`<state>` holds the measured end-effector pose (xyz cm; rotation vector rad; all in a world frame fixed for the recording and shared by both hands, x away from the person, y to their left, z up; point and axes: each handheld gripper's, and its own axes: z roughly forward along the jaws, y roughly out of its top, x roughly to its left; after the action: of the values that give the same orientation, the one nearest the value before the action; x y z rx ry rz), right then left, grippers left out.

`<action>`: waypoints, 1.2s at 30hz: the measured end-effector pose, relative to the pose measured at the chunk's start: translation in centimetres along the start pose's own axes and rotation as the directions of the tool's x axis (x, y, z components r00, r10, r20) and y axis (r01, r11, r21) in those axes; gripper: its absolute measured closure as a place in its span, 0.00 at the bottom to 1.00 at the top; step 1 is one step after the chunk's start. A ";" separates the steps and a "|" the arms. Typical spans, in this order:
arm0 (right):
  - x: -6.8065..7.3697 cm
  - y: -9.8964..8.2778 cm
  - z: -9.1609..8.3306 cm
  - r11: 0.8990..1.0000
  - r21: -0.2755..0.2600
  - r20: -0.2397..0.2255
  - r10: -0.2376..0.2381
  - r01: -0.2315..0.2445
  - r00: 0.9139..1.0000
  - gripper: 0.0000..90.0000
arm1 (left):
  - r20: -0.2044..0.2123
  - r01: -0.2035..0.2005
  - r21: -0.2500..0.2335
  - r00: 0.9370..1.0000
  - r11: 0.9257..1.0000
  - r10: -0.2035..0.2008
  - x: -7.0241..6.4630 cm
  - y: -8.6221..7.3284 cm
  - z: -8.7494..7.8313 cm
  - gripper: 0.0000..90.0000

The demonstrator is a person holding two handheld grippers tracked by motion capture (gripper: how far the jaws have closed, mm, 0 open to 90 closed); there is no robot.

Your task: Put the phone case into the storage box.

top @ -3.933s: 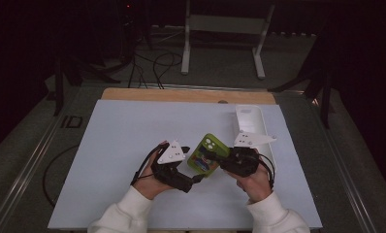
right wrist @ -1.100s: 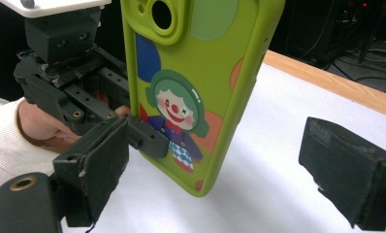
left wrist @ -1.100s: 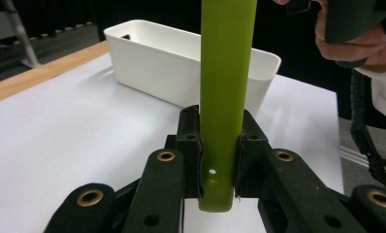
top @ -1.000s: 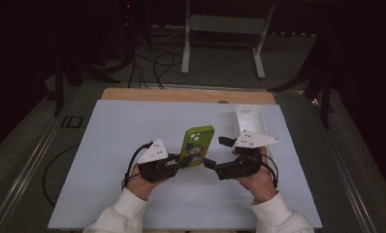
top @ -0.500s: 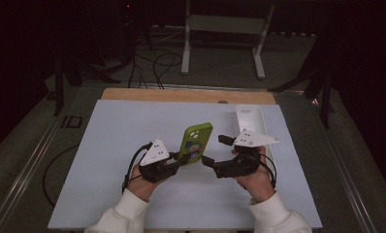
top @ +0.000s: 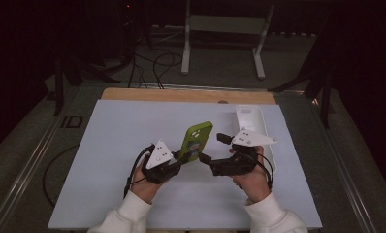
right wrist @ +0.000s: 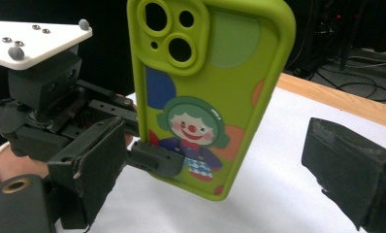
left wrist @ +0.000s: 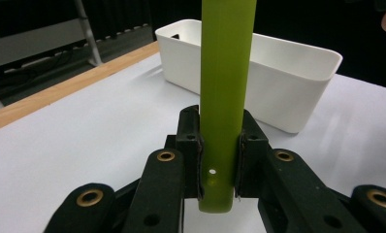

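A lime-green phone case [top: 197, 138] with a clown picture stands upright above the white table top [top: 118, 145]. My left gripper [top: 187, 156] is shut on its lower end; in the left gripper view both pads clamp the case [left wrist: 225, 87] edge-on at the gripper [left wrist: 219, 145]. My right gripper [top: 213, 148] is open just right of the case. In the right gripper view its jaws stand wide on either side of the case [right wrist: 205, 97] without touching it, and one left gripper finger [right wrist: 154, 160] lies across the case's printed back.
A long white bin [top: 251, 121] stands at the back right of the table, behind my right hand; its wall [left wrist: 278, 63] shows behind the case. A wooden strip [top: 181, 94] borders the far edge. Stand legs and cables lie on the floor beyond.
Since the oldest frame the case has gone from lying low between both grippers to standing upright in the left one. Over the last second nothing has visibly moved.
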<state>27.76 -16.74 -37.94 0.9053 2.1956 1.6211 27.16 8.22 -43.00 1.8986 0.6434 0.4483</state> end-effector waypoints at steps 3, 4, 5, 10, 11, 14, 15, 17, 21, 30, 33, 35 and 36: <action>0.1 0.0 0.1 1.000 -0.004 0.009 -0.002 0.002 1.000 0.10 | -0.014 0.010 -0.001 1.000 1.000 -0.010 -0.1 0.0 0.2 0.86; 0.1 0.0 0.1 1.000 -0.007 0.011 -0.001 0.001 1.000 0.10 | -0.021 0.011 -0.002 1.000 1.000 -0.011 -0.2 -0.1 0.2 0.86; 0.1 0.0 0.1 1.000 -0.010 0.014 0.000 0.000 1.000 0.10 | -0.022 0.014 -0.001 1.000 1.000 -0.014 -0.2 -0.1 0.2 0.86; 0.1 0.2 0.2 1.000 -0.021 0.025 0.012 -0.011 1.000 0.10 | -0.041 0.013 0.003 0.999 1.000 -0.013 -0.4 -0.2 0.4 0.86; 0.1 0.2 0.2 1.000 -0.023 0.026 0.015 -0.015 1.000 0.10 | -0.042 0.015 0.003 0.999 1.000 -0.015 -0.4 -0.2 0.4 0.86; 0.1 0.2 0.2 0.999 -0.026 0.033 0.021 -0.020 0.999 0.10 | -0.053 0.023 0.001 0.998 1.000 -0.023 -0.4 -0.2 0.5 0.86; 0.1 0.2 0.2 0.999 -0.029 0.036 0.022 -0.020 0.999 0.10 | -0.054 0.026 0.002 0.998 1.000 -0.026 -0.4 -0.2 0.6 0.86; 0.2 0.3 0.3 0.999 -0.032 0.039 0.024 -0.023 0.999 0.10 | -0.062 0.027 0.003 0.998 1.000 -0.027 -0.5 -0.3 0.6 0.86; 0.3 0.4 0.4 0.999 -0.035 0.057 0.025 -0.023 0.998 0.10 | -0.081 0.035 0.000 0.996 0.999 -0.035 -0.7 -0.3 0.7 0.86; 0.6 0.8 0.9 0.998 -0.051 0.074 0.038 -0.034 0.997 0.10 | -0.117 0.056 -0.011 0.992 0.998 -0.057 -0.8 -0.5 0.8 0.86; 0.7 1.0 1.1 0.998 -0.058 0.078 0.044 -0.039 0.996 0.10 | -0.128 0.059 -0.013 0.990 0.998 -0.060 -0.8 -0.5 0.8 0.86; 0.8 1.2 1.2 0.997 -0.060 0.081 0.043 -0.038 0.996 0.10 | -0.133 0.063 -0.020 0.989 0.998 -0.065 -0.9 -0.5 0.8 0.86; 0.8 1.2 1.2 0.997 -0.062 0.081 0.047 -0.042 0.996 0.10 | -0.134 0.065 -0.023 0.989 0.998 -0.068 -0.9 -0.5 0.8 0.86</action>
<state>28.20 -15.04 -37.08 0.9929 2.0747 1.6297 26.83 7.26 -43.82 1.8352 0.7862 0.5407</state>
